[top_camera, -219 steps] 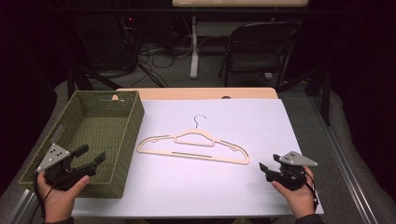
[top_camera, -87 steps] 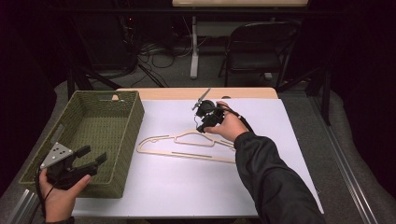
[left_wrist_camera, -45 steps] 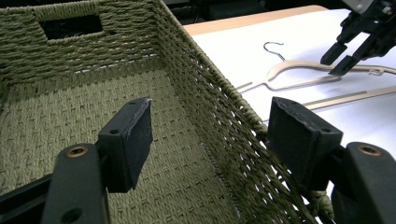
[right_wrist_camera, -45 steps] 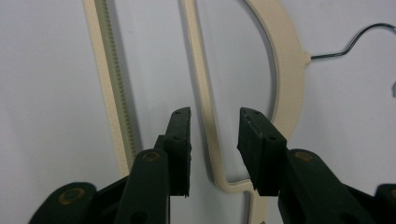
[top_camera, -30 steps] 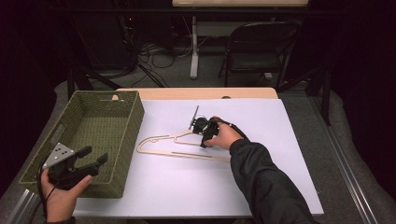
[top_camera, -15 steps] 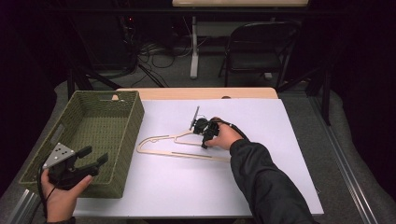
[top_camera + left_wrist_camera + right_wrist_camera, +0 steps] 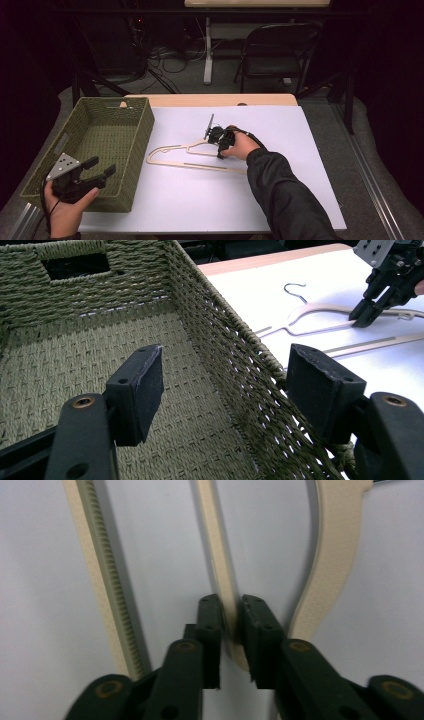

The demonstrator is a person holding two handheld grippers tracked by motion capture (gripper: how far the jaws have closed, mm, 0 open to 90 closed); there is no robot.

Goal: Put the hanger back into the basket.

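Between the right gripper's (image 7: pixel 231 630) jaws sits the hanger (image 7: pixel 220 575).

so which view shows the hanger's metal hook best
The left gripper view: the hook stands clear against the white table. In the high view the hanger lies whole, but its hook sits behind the right gripper. The right gripper view gives its bars.

I see 2 black hand-held grippers: the left hand-held gripper (image 7: pixel 97 170) carries a grey drilled plate, brass-coloured screws mark its jaws, and my right arm wears a dark sleeve (image 7: pixel 290 200).
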